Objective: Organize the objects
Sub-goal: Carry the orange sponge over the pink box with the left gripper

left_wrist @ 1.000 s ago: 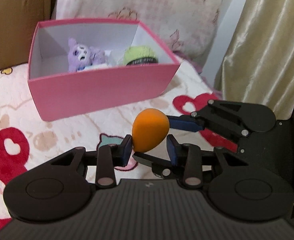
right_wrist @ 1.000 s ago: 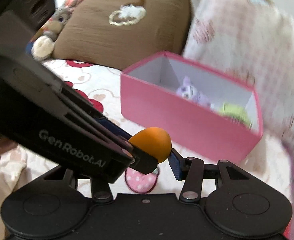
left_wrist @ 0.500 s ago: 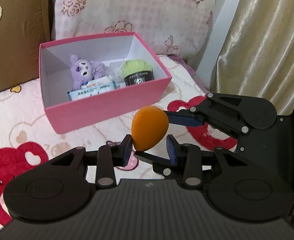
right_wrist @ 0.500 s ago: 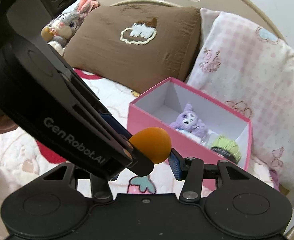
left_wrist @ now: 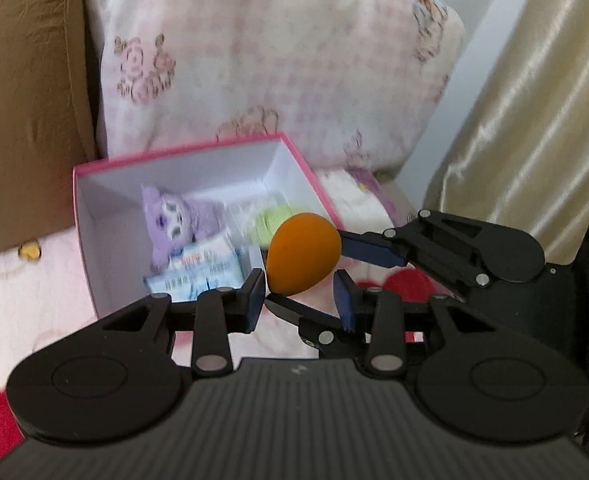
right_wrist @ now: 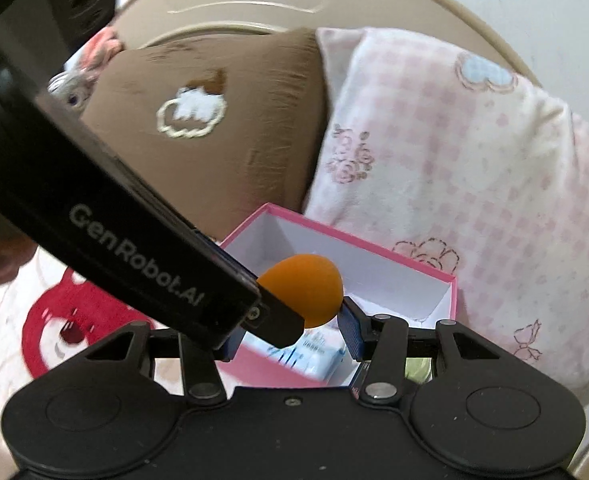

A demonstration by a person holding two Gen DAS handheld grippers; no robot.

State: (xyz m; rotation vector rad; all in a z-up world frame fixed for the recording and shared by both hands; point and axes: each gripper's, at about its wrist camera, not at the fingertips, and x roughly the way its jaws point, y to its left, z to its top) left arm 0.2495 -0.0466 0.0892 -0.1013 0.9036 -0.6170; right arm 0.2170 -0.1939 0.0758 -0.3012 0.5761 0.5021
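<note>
Pillows, a brown one [right_wrist: 214, 140] and a pink checked one [left_wrist: 278, 64], lean behind a bed with a bear-print blanket [right_wrist: 66, 320]. Both sets of tongs meet on one orange egg-shaped sponge [left_wrist: 303, 254]: the right tongs [left_wrist: 318, 280], reaching in from the right side of the left wrist view, are clenched on it. The left tongs [left_wrist: 300, 294] stand spread, their blue pads on either side of the sponge's lower end; contact with them is unclear. Just beyond both tongs sits the pink box [left_wrist: 94, 264], holding a purple plush [left_wrist: 174, 226], a tissue packet [left_wrist: 198, 274] and something green [left_wrist: 268, 222].
</note>
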